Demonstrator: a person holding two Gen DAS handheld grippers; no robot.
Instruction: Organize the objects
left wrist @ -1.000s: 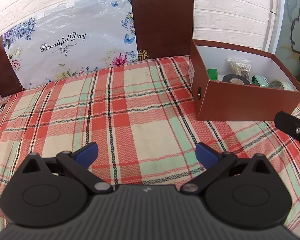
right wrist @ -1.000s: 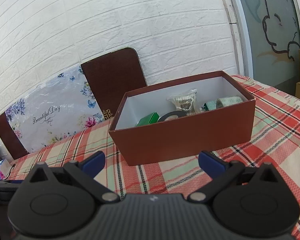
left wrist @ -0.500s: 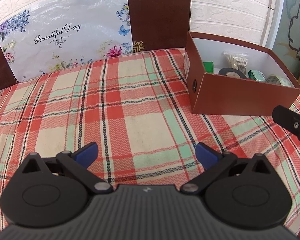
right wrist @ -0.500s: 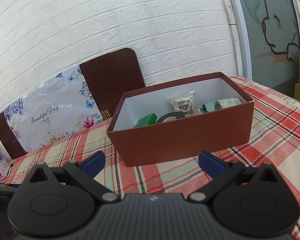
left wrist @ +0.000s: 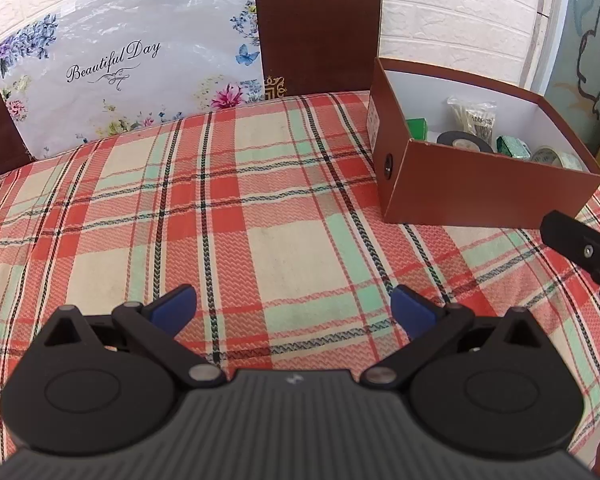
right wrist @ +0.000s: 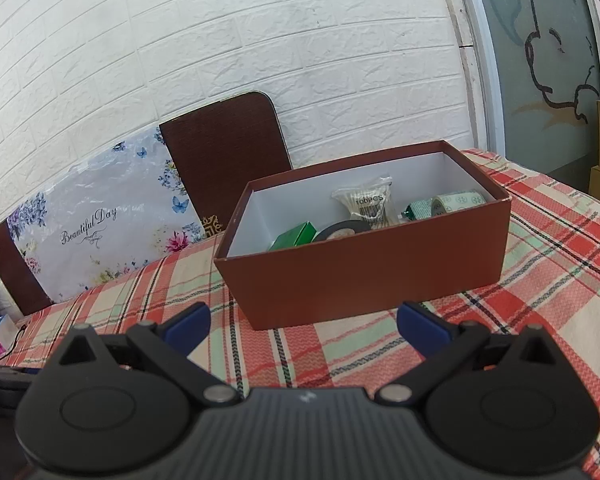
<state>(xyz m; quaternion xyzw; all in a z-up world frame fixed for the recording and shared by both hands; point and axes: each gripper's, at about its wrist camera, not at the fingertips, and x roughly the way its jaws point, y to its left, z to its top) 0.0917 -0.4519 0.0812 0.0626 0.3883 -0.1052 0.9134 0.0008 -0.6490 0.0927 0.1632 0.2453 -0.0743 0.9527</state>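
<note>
Cardboard box sits on woven plaid cloth; both grippers gape apart.

Bare plaid cloth left of box; box top open

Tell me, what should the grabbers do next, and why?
Probably pull both back and stop. The left gripper and right gripper are open and hold nothing, no loose item shows on the plaid tablecloth, and the tape rolls and packets already sit inside the brown box.
</note>
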